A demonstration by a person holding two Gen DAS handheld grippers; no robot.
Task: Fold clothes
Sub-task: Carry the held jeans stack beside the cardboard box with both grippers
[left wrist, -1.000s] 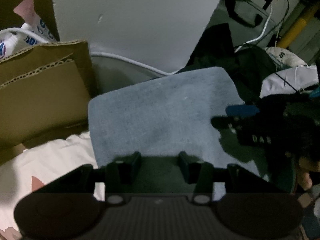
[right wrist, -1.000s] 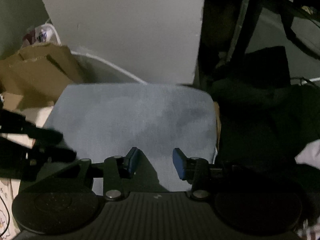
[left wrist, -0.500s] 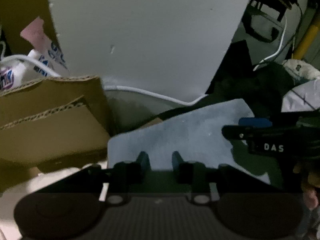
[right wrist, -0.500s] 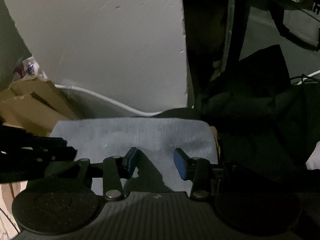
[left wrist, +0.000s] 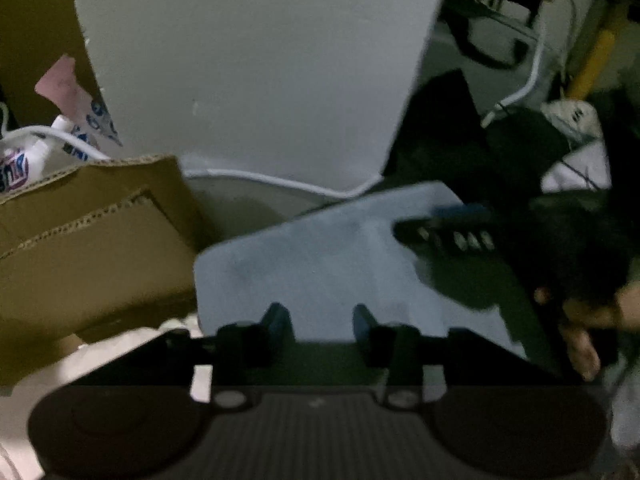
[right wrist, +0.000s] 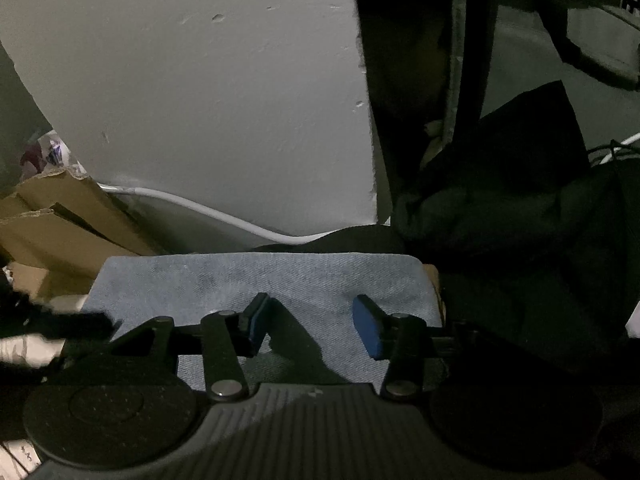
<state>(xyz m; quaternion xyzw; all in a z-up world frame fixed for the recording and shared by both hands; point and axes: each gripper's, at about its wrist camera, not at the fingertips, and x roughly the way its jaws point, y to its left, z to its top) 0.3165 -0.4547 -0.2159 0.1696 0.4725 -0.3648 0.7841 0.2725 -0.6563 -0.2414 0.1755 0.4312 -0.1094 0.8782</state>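
A folded light-blue denim garment (left wrist: 320,260) lies flat, its far edge near a white cable. My left gripper (left wrist: 319,318) hovers over its near edge, jaws opening, with only cloth below them and nothing pinched. In the left wrist view the right gripper (left wrist: 448,232) reaches in over the garment's right part, a person's hand (left wrist: 580,320) behind it. In the right wrist view the garment (right wrist: 280,276) spreads under my right gripper (right wrist: 312,316), whose blue pads (right wrist: 366,320) stand apart and are opening, gripping nothing. The left gripper (right wrist: 60,324) shows dark at the left edge.
A brown cardboard box (left wrist: 92,248) stands left of the garment. Behind it leans a white board (left wrist: 256,72), with a white cable (left wrist: 280,180) along its foot. Dark clothes (right wrist: 520,220) are piled on the right. White patterned cloth (left wrist: 120,352) lies under the left gripper.
The left jaws narrowed, then spread again; the right jaws widened a little. In both views the garment has slid lower in the picture and more of the white board shows.
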